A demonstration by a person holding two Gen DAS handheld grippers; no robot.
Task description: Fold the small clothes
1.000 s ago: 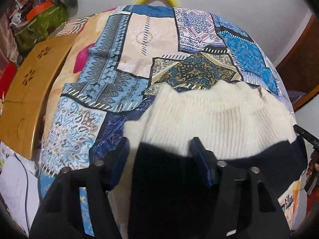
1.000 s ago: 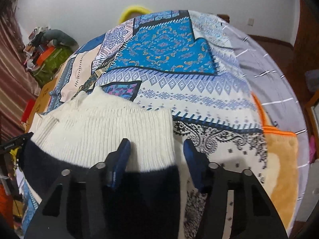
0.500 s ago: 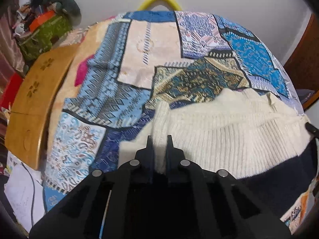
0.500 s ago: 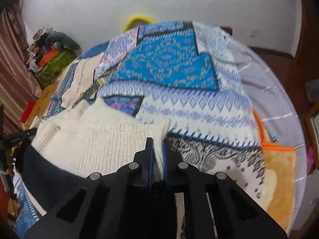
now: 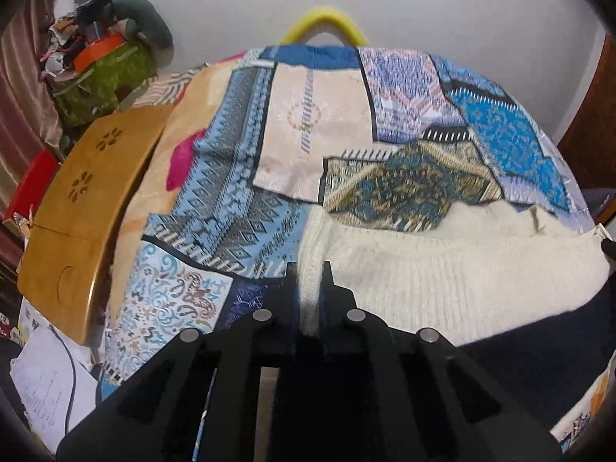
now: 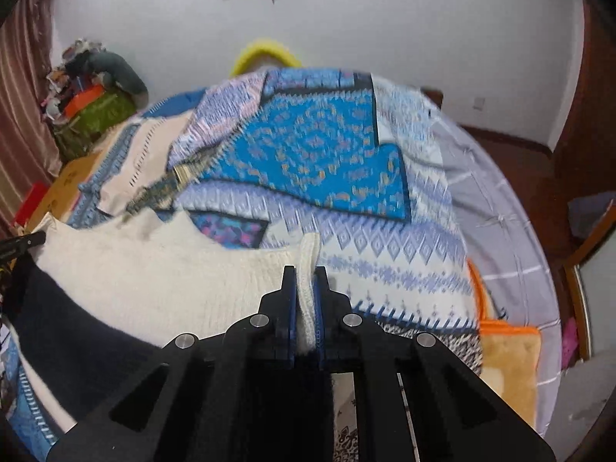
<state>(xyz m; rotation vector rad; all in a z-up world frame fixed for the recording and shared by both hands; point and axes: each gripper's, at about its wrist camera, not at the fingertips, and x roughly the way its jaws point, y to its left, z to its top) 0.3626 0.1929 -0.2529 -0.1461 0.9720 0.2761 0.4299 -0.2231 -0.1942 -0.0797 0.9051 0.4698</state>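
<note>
— Both claws were spread a second ago; now the left gripper (image 5: 309,269) and right gripper (image 6: 306,273) pinch the sweater (image 5: 442,269) edges.

— Where is it?

— Ahead of them, on the bedspread (image 5: 315,131). Soft, light knit; hold the side edges.

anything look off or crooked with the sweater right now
Nothing stands out. The cream and navy sweater lies on the patchwork bedspread, with the left gripper and right gripper each shut on a side edge.
</note>
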